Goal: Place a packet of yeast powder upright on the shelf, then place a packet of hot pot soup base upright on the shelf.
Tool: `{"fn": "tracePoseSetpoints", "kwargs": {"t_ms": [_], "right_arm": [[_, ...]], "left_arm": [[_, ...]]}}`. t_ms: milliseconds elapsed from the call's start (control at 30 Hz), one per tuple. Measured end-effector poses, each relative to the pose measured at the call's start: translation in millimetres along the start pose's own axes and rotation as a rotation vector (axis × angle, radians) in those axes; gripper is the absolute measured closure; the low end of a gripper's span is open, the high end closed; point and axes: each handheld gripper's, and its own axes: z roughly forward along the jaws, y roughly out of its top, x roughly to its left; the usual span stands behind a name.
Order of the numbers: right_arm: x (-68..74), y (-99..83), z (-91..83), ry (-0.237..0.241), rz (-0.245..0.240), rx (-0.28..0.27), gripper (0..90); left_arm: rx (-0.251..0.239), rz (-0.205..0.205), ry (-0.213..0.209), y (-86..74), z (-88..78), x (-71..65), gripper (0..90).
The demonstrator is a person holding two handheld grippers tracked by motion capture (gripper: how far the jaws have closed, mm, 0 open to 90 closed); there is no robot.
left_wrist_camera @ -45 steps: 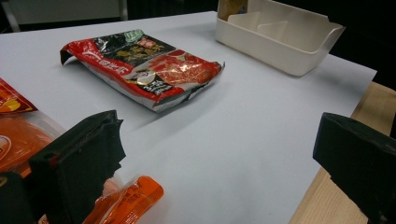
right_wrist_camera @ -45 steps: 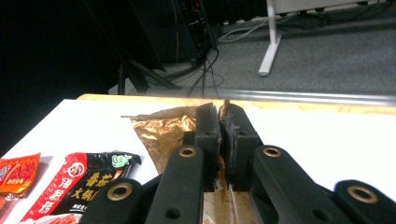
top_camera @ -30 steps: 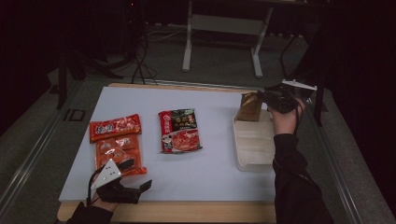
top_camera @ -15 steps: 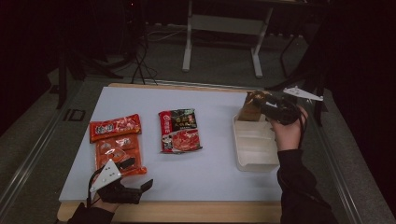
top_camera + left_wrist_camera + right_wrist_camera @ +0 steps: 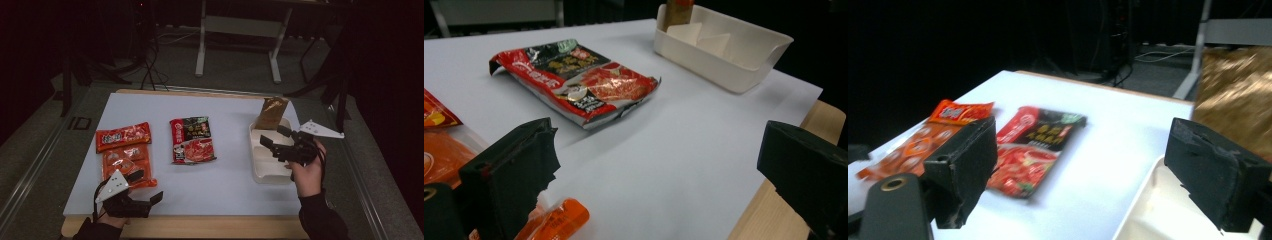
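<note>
My right gripper (image 5: pixel 274 137) hovers over the white tray (image 5: pixel 260 172) at the table's right. Its jaws have just been opening and stand wide, with nothing between them. A gold-brown packet (image 5: pixel 271 112) stands upright at the tray's far end, beyond that gripper; in the right gripper view the gold-brown packet (image 5: pixel 1238 95) is at the right. A red and black food packet (image 5: pixel 192 140) lies flat mid-table. My left gripper (image 5: pixel 147 186) rests open at the front left, beside two orange packets (image 5: pixel 125 150). In the left gripper view its jaws frame bare table ahead of the red and black packet (image 5: pixel 574 82).
A small orange sachet (image 5: pixel 556 222) lies under the left jaw in the left gripper view. The white tray (image 5: pixel 744 55) has dividers inside. The table's wooden front edge (image 5: pixel 200 227) runs along the bottom. Beyond the table, metal stand legs (image 5: pixel 202 45) and cables lie on a dark floor.
My right gripper has drawn back from the gold-brown packet toward the near part of the tray and its jaws have spread. The packet stays standing. The left gripper has not moved.
</note>
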Motion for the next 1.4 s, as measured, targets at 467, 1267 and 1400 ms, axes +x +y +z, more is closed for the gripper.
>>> {"fn": "tracePoseSetpoints", "kwargs": {"t_ms": [467, 1267, 1400], "right_arm": [[28.8, -28.4, -17.0, 0.086, -0.080, 0.037, 16.0], [58.8, -49.4, -34.1, 0.113, -0.195, 0.021, 16.2], [59.9, -54.3, -37.6, 0.083, -0.224, -0.034, 17.5]], "left_arm": [[0.009, -0.016, -0.021, 6.5, 3.8, -1.1, 2.1], [0.080, 0.035, -0.039, 94.0, 39.0, 19.1, 2.2], [0.104, 0.034, -0.030, 99.5, 50.8, 22.0, 2.2]]}}
